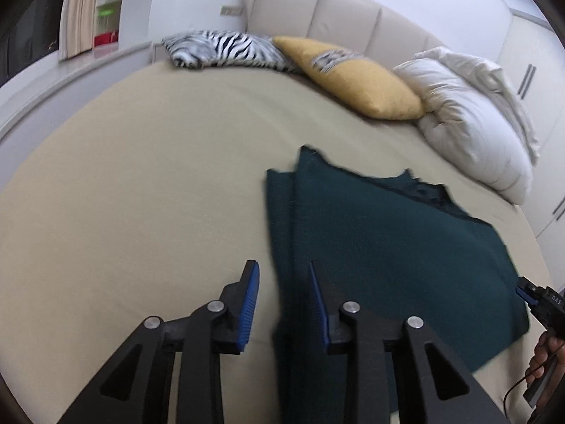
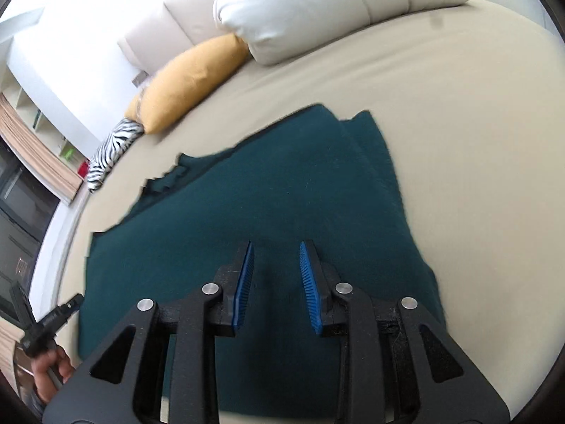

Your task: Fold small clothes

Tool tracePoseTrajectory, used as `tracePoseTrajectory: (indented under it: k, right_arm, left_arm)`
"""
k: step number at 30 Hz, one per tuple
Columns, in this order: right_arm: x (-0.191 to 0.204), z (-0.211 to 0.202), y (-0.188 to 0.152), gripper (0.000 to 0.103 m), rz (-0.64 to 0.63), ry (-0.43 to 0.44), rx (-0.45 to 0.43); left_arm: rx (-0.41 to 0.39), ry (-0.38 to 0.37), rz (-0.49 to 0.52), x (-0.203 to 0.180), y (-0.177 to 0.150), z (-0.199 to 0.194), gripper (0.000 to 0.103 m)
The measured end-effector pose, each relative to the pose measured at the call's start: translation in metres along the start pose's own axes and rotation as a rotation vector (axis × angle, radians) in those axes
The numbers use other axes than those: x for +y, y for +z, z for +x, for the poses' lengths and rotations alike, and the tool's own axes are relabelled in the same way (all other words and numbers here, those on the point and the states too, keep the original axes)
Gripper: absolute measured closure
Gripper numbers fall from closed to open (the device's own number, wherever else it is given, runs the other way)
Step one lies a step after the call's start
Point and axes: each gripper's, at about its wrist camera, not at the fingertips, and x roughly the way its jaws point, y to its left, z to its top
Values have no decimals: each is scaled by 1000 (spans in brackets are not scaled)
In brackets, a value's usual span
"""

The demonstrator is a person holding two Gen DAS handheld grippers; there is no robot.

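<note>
A dark teal garment [image 1: 381, 243] lies spread and partly folded on the beige bed sheet [image 1: 141, 183]. It also shows in the right wrist view [image 2: 268, 205]. My left gripper [image 1: 282, 268] is open and empty, hovering over the garment's left edge. My right gripper [image 2: 276, 247] is open and empty, hovering above the middle of the garment. The right gripper also shows at the garment's right edge in the left wrist view [image 1: 540, 300]. The left gripper shows at the lower left of the right wrist view [image 2: 53, 321].
A zebra-print pillow [image 1: 219, 49], a yellow pillow [image 1: 353, 77] and a white duvet [image 1: 473, 120] lie along the padded headboard [image 1: 335, 14]. White wardrobes [image 1: 529, 63] stand at the right. The bed's edge [image 1: 53, 81] curves at the left.
</note>
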Motion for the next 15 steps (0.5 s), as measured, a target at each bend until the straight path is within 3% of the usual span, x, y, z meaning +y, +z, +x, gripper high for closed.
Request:
tracePoseTrajectory:
  k: [1,4,7,8,11,15]
  right_arm:
    - [9,-7,-3,74,-13,20,-7]
    - [56,-12,-21,74,-65,201,38]
    - [108,9,-52,66,-134,375,166]
    - [117,16,-61,58,-147,395,198]
    - [123,47,-84,59,-170,364,307]
    - [75,47,-80,63,-3,416,276]
  left_arm:
    - [-13,-12,17,-9,-4,-8,73]
    - [8,-41,144,-47,-19,-13,68]
    - [118,-19,224,-66,-37,12,64]
    - [190,-3,224,-64,-44,27,63]
    - [176,-13,222,-56,-54,31,62]
    - [187,-9,230,-55,-53,32,62]
